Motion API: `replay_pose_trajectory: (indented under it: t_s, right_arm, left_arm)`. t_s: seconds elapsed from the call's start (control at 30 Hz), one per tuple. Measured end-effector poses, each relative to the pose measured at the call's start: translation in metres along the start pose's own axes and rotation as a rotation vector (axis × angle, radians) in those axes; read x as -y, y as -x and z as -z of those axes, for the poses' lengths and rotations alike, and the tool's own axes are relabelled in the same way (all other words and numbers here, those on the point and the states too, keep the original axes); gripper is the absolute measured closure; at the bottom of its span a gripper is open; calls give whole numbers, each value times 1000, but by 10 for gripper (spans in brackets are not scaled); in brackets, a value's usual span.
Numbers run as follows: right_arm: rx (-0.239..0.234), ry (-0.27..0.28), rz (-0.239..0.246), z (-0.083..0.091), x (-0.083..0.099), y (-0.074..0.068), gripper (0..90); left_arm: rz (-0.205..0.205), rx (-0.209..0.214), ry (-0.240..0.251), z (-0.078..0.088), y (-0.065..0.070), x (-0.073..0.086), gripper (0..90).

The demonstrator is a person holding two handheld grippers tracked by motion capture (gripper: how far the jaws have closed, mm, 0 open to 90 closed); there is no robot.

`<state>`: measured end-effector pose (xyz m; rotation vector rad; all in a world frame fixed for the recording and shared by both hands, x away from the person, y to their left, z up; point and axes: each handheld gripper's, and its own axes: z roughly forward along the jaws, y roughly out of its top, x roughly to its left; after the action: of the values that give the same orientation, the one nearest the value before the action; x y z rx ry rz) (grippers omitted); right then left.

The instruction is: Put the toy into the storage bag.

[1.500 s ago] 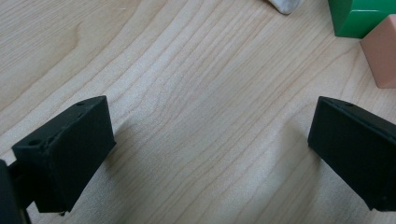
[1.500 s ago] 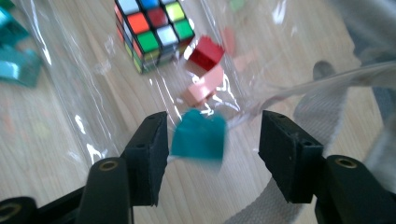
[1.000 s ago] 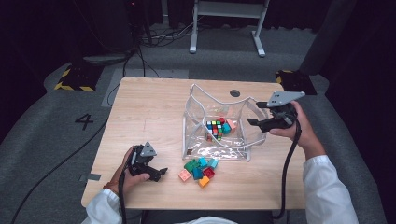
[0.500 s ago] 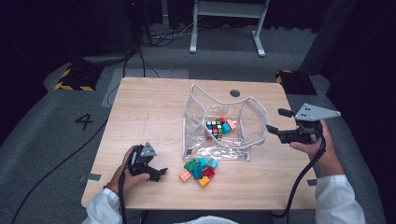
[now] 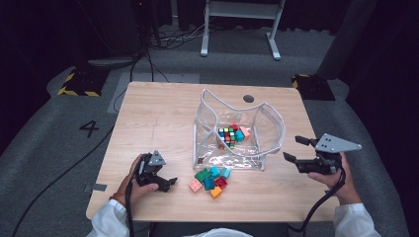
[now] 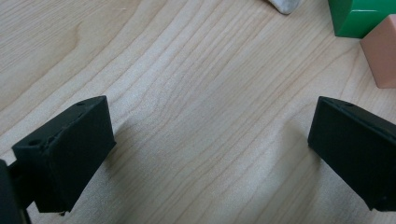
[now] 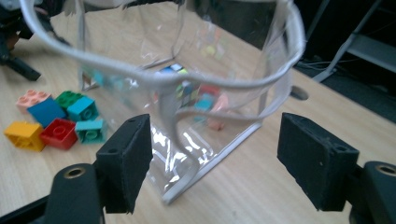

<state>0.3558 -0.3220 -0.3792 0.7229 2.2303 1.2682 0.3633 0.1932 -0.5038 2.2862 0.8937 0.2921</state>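
Wooden table (image 5: pixel 153 113), clear bag (image 5: pixel 237 129) (blocks inside)

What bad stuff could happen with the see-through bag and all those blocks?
The clear bag is floppy and its rim sags, so a nudge from the right gripper, open beside it, might fold it or tip it over. Then the puzzle cube inside could roll out. The loose blocks lie close together near the table's front edge, so the left gripper could push neighbours off while grabbing one.
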Motion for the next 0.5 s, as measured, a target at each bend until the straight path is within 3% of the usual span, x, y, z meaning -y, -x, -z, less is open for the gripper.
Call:
replay_pose_trajectory:
  t_s: [0.1, 0.2, 0.4, 0.5]
  right_arm:
    - [-36, -5, -22, -7, 15, -8, 274]
    - [-57, -44, -2, -14, 27, -17, 278]
    - [-138, -66, 0, -35, 47, -40, 310]
    - [-159, -90, 23, -49, 52, -51, 352]
  left_arm:
    - [0, 0, 0, 0, 0, 0, 4]
    - [0, 0, 0, 0, 0, 0, 4]
    - [-1, 1, -1, 0, 0, 0, 4]
    - [0, 2, -3, 0, 0, 0, 4]
